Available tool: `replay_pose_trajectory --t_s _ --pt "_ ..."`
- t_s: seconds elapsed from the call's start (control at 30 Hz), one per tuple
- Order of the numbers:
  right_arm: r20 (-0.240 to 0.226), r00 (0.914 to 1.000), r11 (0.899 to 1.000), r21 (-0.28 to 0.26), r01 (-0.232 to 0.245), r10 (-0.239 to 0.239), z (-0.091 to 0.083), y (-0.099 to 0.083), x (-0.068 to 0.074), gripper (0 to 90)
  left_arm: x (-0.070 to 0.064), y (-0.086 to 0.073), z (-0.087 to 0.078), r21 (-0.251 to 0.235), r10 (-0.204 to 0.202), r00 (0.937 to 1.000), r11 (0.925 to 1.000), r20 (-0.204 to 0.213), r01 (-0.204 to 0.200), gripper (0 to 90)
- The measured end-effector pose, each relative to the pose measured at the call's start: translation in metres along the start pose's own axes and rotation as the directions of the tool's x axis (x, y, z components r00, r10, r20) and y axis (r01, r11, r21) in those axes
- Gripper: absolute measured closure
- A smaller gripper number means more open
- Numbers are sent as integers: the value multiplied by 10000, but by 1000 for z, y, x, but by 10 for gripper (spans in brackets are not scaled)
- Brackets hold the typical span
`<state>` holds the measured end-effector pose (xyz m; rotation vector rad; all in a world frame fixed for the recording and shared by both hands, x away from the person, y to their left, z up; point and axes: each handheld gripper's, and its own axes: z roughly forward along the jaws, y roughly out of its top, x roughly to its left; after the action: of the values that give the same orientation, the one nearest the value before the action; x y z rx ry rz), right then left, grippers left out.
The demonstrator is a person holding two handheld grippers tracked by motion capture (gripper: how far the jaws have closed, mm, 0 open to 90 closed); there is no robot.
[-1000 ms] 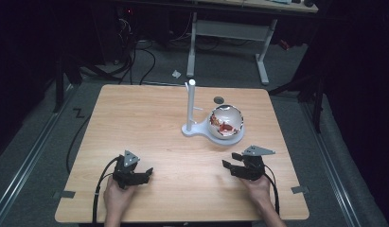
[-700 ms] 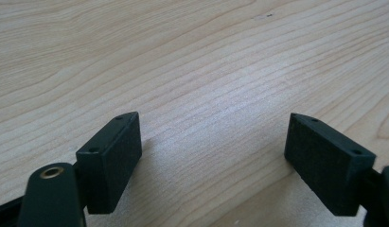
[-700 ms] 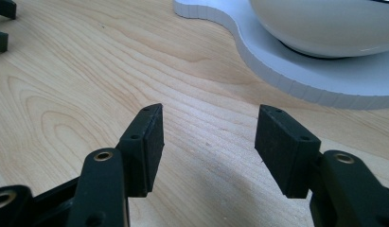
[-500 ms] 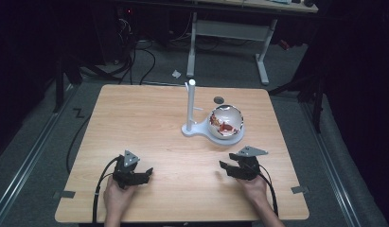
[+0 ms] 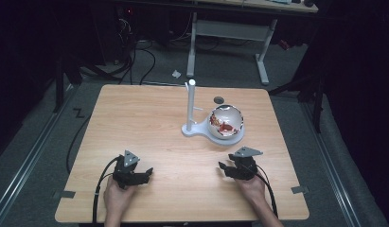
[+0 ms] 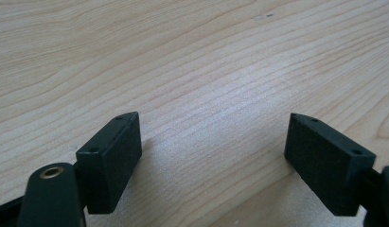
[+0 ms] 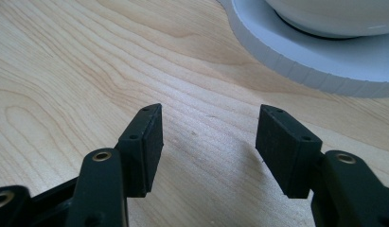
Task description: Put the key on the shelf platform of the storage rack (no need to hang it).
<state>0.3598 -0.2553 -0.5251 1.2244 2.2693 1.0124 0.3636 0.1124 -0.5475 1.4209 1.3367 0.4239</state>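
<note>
Wood table [image 5: 149, 123] unmarked; both tongs [image 6: 213, 156] [image 7: 208, 142] parted, empty.

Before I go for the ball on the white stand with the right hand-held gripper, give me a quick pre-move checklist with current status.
1. Right hand-held gripper open, nothing between the jaws: ok.
2. Left hand-held gripper open, nothing held, over bare table: ok.
3. Path from the right hand-held gripper to the white stand free of objects: ok.
4. Ball seated on the stand's round base: ok.
5. Upright post stands left of the ball, away from a right-side approach: ok.
6. Whether the ball is fixed to the base or loose: cannot tell.
</note>
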Motion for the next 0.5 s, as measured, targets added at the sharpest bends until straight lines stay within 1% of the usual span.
replay_pose_trajectory --t_s 0.03,0.27,0.5 --pt "27 9999 9999 -1 103 -103 1 0 0 421 0 0 0 0 1 10000 10000 0 -1 199" --pt "102 9998 9997 197 162 -164 4 -1 1 412 0 0 0 -1 2 10000 10000 0 -2 199" --pt "199 9994 9994 200 282 -286 6 -3 3 397 0 0 0 -27 1 10000 10000 2 -1 199"
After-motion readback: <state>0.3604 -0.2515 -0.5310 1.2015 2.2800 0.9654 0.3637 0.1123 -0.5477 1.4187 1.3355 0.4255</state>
